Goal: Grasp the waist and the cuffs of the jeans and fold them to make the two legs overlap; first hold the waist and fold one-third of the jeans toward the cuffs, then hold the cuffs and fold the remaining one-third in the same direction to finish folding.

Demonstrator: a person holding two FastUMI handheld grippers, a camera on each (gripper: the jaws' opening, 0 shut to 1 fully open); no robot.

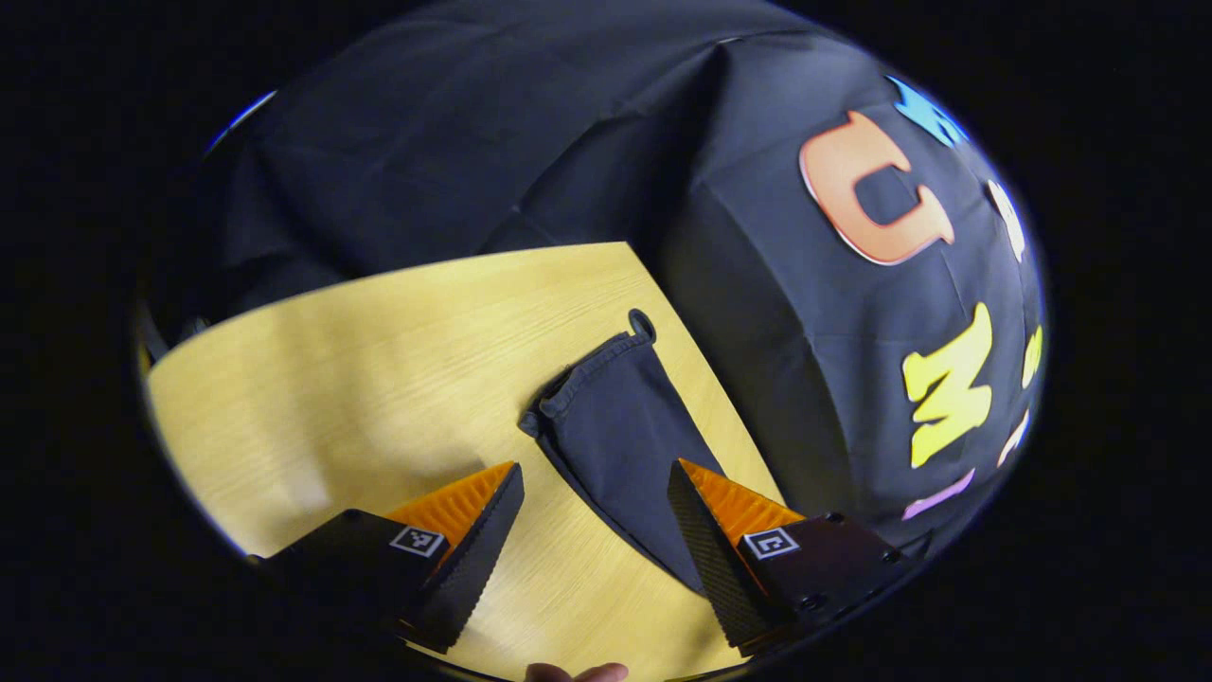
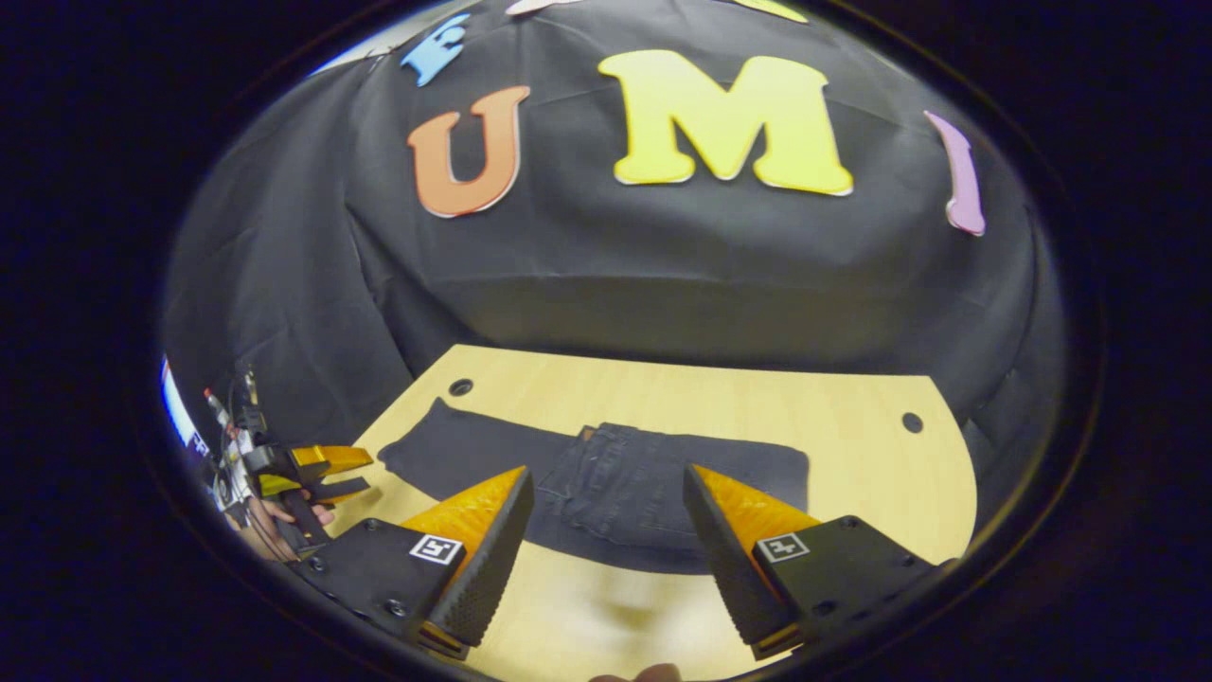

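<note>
Dark jeans (image 2: pixel 606 488) lie flat across the wooden table (image 2: pixel 757 407), with a thicker folded layer showing seams in the middle and a thin end reaching left. My right gripper (image 2: pixel 606 559) hovers open in front of that middle part, with nothing between its fingers. The left gripper (image 2: pixel 327 474) shows open at the table's left edge, just off the thin end of the jeans. In the left gripper view, one hemmed end of the jeans (image 1: pixel 615 426) lies near the table's right edge, and my left gripper (image 1: pixel 597 530) stands open just short of it, holding nothing.
The table (image 1: pixel 379 379) has two small round holes (image 2: pixel 461 386) (image 2: pixel 912 421) near its far corners. Black cloth walls close in behind and beside it. A hand (image 2: pixel 284 519) holds the left gripper at the table's left edge.
</note>
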